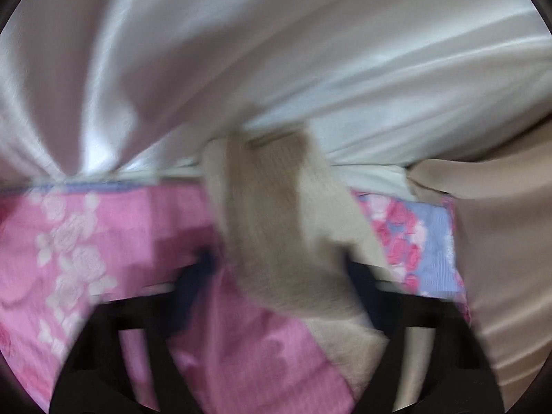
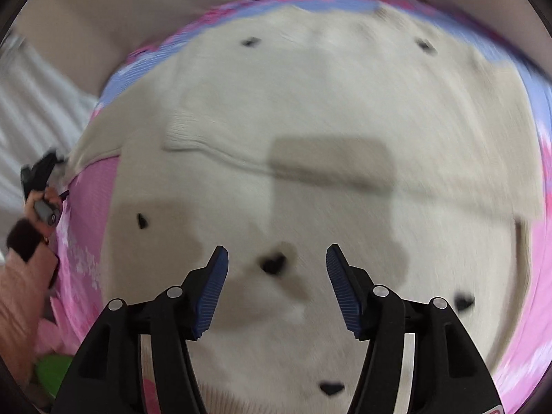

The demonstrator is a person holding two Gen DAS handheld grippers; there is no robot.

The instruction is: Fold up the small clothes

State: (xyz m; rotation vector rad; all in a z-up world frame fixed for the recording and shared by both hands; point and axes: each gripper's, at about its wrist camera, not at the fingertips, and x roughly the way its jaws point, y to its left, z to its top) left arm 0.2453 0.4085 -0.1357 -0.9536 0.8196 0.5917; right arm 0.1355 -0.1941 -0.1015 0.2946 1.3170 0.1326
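Observation:
A small cream knit sweater point(image 2: 310, 120) with little black heart marks lies spread on a pink floral blanket point(image 2: 89, 214). A sleeve with a ribbed cuff point(image 2: 186, 134) is folded across its body. My right gripper point(image 2: 277, 269) hovers open and empty just above the sweater's lower middle. My left gripper point(image 1: 276, 269) is blurred by motion; its jaws stand apart, with a strip of the cream sweater point(image 1: 276, 214) running between them and lying against the right finger. In the right wrist view the left gripper point(image 2: 38, 176) sits at the sweater's far left edge.
White bedding point(image 1: 241, 51) fills the area beyond the blanket point(image 1: 69, 241). A beige cloth point(image 1: 500, 241) lies to the right of it. A green object point(image 2: 51, 372) shows at the lower left beside the person's pink sleeve point(image 2: 20, 293).

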